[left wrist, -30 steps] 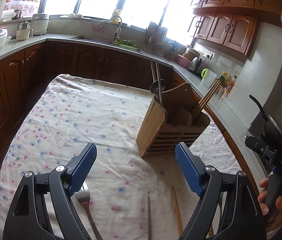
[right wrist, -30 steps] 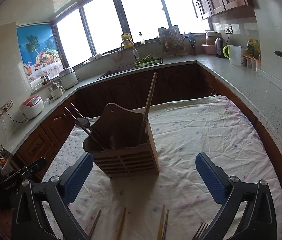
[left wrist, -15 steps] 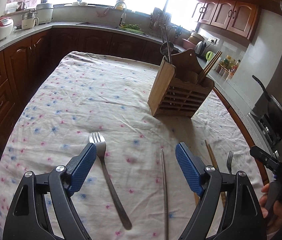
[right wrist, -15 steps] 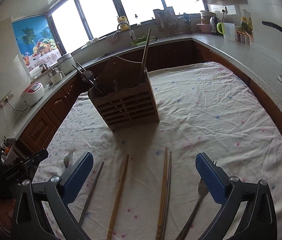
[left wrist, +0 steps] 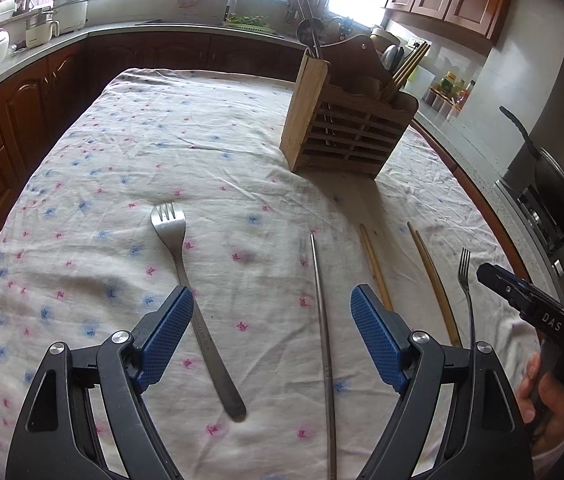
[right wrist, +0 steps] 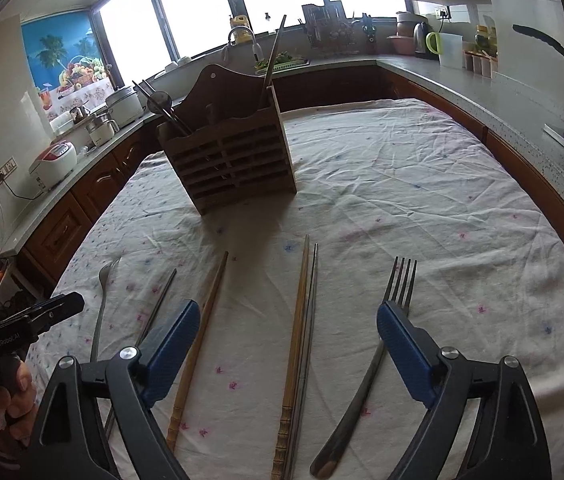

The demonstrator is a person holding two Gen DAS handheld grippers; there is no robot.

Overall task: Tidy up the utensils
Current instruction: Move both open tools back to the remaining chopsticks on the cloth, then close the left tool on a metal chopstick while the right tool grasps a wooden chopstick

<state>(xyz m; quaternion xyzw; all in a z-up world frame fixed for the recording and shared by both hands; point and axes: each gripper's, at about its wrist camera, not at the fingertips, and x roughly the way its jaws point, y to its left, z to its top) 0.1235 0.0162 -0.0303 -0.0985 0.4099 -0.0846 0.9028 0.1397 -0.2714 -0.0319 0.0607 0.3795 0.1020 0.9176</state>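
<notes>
A wooden utensil holder (left wrist: 346, 120) (right wrist: 229, 160) stands on the flowered tablecloth, with chopsticks and a ladle in it. Loose on the cloth in front lie a steel fork (left wrist: 189, 292), a metal chopstick (left wrist: 322, 328), wooden chopsticks (left wrist: 374, 268) (right wrist: 197, 340) and a second fork (right wrist: 378, 344) (left wrist: 466, 292). A wooden and a metal chopstick (right wrist: 300, 344) lie side by side. My left gripper (left wrist: 271, 336) is open and empty above the fork handle and metal chopstick. My right gripper (right wrist: 288, 352) is open and empty above the chopstick pair.
The table (left wrist: 161, 152) sits inside a U-shaped kitchen counter with dark wood cabinets (left wrist: 21, 112). A rice cooker (right wrist: 55, 160), pots, a sink and a kettle (right wrist: 422, 36) stand on the counter. A stove with a black pan (left wrist: 558, 192) is to the right.
Both grippers have pulled back from the holder and tilted down. The loose forks and chopsticks have come into full view below them. Both stay open.
</notes>
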